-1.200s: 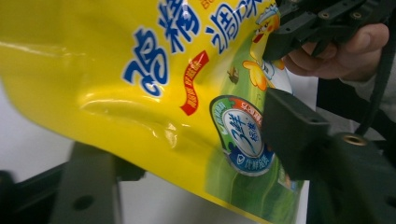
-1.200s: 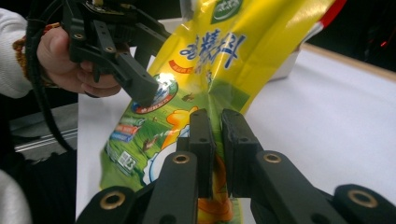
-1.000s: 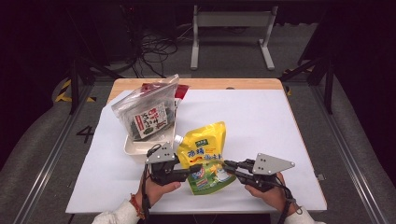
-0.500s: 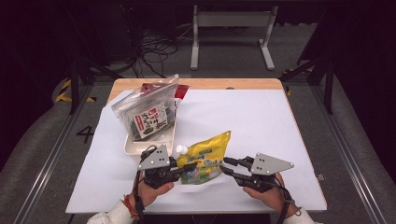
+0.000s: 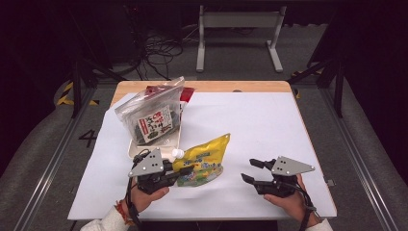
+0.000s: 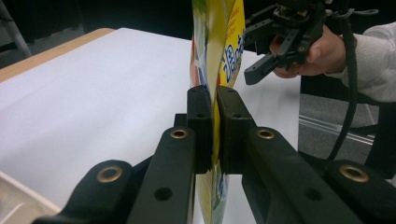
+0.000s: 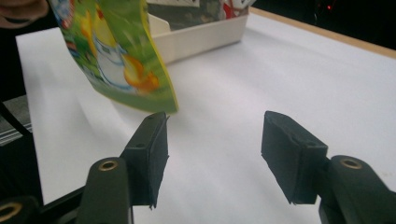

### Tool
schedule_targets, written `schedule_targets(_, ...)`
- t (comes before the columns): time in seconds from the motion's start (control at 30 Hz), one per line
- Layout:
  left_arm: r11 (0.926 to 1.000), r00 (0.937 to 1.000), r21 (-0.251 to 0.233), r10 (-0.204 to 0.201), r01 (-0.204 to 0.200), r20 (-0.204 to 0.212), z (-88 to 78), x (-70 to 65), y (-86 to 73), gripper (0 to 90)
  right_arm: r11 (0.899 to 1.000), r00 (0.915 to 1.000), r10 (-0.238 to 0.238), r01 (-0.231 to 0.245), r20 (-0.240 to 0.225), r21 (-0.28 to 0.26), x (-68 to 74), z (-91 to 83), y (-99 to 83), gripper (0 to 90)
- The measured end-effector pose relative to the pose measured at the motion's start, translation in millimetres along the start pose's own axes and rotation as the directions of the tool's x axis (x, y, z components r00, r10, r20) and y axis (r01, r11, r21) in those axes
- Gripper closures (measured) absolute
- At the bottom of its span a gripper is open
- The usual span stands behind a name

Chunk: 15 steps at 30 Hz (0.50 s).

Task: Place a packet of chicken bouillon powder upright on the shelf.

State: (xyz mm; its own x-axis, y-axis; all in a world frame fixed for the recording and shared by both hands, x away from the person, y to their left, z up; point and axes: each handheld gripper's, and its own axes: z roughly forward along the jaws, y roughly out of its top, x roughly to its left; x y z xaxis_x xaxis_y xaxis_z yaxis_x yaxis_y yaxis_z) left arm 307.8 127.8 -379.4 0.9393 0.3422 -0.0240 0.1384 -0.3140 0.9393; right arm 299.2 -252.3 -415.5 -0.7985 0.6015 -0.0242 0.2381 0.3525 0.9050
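Left gripper (image 5: 188,169), lower left of centre in the high view, has its jaws clamped on the edge of the yellow-green spouted pouch (image 5: 204,159); in the left gripper view the pouch (image 6: 219,56) runs upright between the two black pads, pinched thin, so the hold reads as firm. The pouch hangs lifted off the white table cover (image 5: 250,125), its white spout (image 5: 177,153) pointing toward the cream tray (image 5: 149,149) just above and left of it. Right gripper (image 5: 250,171), at lower right of the high view, stands apart from the pouch with its jaws spread and nothing between them; its jaws have just been opening, and in the right gripper view the pouch's lower corner (image 7: 140,79) hangs just beyond the left pad without touching it. Tray sits left of centre in the high view and already carries a clear bag of dark snack packets (image 5: 151,118), leaning upright. Judgement: the handover to the left side looks complete, the pouch is secured and raised, and the tray is the likely destination. Left to do: carry the pouch over the tray wall, set it beside the bag, release. Pouch not yet in the tray.
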Motion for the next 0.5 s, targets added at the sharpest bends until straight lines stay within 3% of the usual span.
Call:
schedule_targets(0.3,0.9993,0.9995,-0.014,0.033,-0.033,-0.001,-4.2,2.0,6.5,85.2,0.998,0.9989,0.000,-0.003,0.048,0.070,-4.4,-0.2,-12.1,30.9)
schedule_targets(0.5,0.9986,0.9991,-0.038,0.037,-0.037,-0.021,-14.7,5.1,9.8,85.2,0.997,0.9985,0.011,-0.015,0.054,0.075,-5.8,0.9,-12.9,28.2)
